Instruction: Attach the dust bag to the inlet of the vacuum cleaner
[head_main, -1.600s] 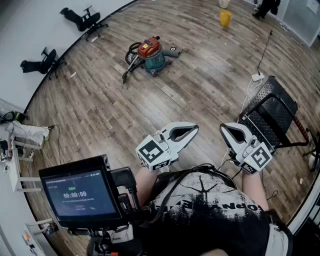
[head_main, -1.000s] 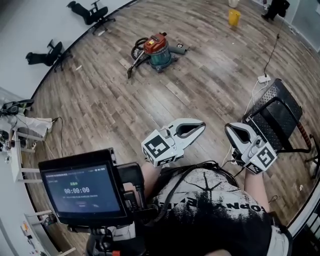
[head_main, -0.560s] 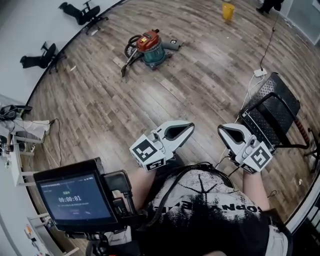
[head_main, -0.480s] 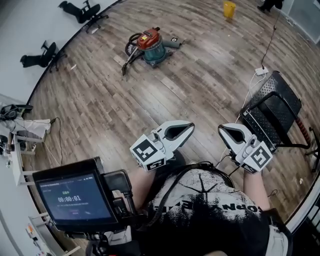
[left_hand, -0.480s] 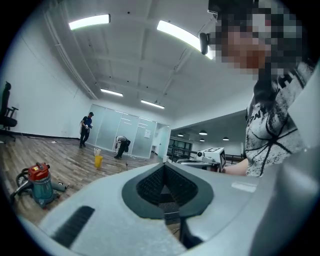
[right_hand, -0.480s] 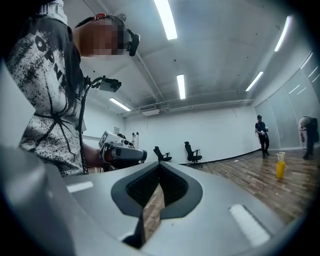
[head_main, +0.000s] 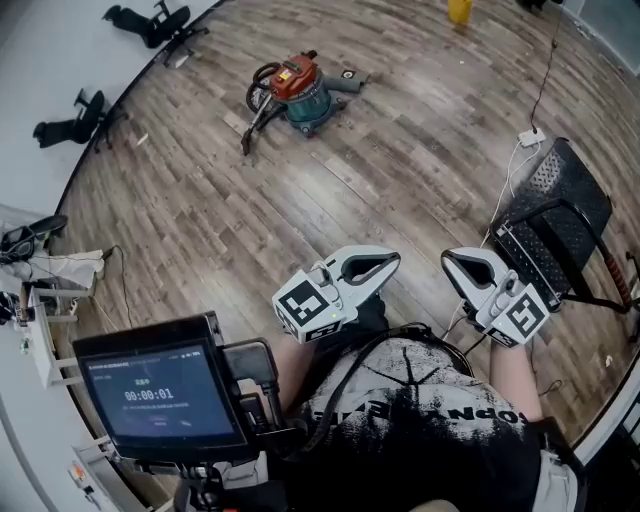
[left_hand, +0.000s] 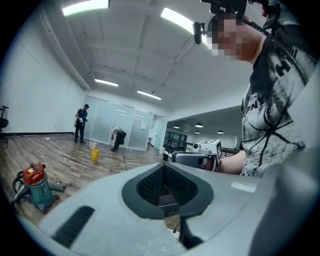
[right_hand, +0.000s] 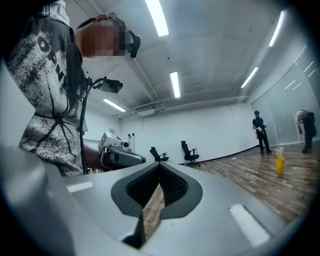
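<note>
The vacuum cleaner (head_main: 297, 93), with a red top on a teal drum, stands on the wooden floor (head_main: 300, 210) well apart from both grippers, far ahead of them and off to the left of the left gripper (head_main: 388, 262). A black hose (head_main: 262, 101) coils against the side of the drum. In the left gripper view the machine sits low at the left edge, far beyond the jaws.

The left gripper is held level in front of the person's chest, its jaws pressed together with nothing between them. The right gripper (head_main: 452, 259) is just beside it, pointing the same way, and its jaws are likewise closed and empty.

Near the right gripper, on its outer side, stands a black mesh chair (head_main: 555, 215), with a white power strip (head_main: 531, 135) on the floor beyond it. A yellow bucket (head_main: 460, 10) stands far ahead. Behind the left gripper and to its left, a screen (head_main: 160, 395) shows a timer. Two office chairs (head_main: 150, 22) lie tipped over by the far wall.
</note>
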